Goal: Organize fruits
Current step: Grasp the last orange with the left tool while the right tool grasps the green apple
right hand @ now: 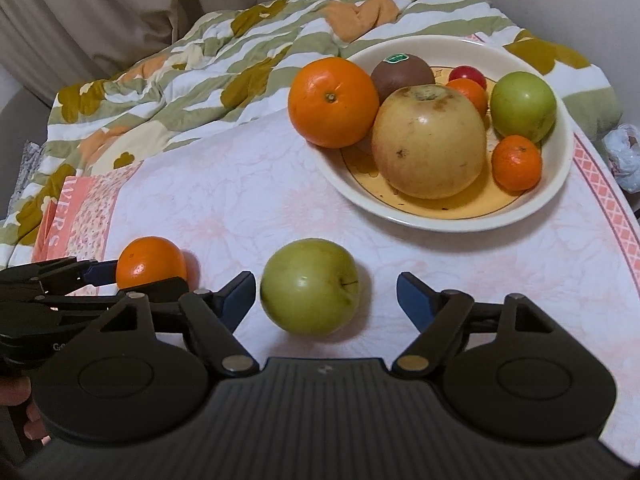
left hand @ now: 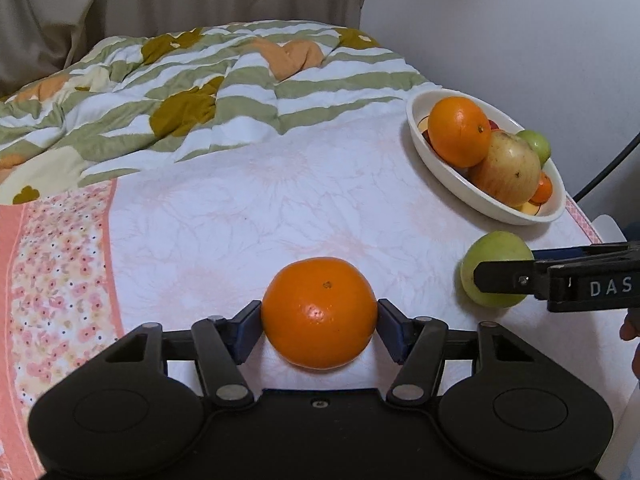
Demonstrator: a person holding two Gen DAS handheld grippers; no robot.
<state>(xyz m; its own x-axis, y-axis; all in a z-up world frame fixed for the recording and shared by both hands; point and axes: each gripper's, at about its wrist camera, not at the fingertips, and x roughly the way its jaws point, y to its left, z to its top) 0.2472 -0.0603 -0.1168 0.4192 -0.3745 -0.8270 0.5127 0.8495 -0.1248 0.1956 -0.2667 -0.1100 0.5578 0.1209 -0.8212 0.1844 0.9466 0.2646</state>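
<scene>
An orange (left hand: pixel 319 312) sits on the pink sheet between the pads of my left gripper (left hand: pixel 319 326), which touch it on both sides. It also shows in the right wrist view (right hand: pixel 150 262). A green apple (right hand: pixel 310 286) lies between the fingers of my right gripper (right hand: pixel 326 304), which is open with a gap on the apple's right side. The apple also shows in the left wrist view (left hand: pixel 496 254). A cream bowl (right hand: pixel 420 216) at the back right holds an orange, a large yellow apple, a kiwi, a green apple and small fruits.
A striped, flowered quilt (left hand: pixel 180 100) is bunched up at the back of the bed. The bowl in the left wrist view (left hand: pixel 516 212) stands near the bed's right edge. A white wall and beige curtain stand behind. A black cable (left hand: pixel 612 164) hangs at right.
</scene>
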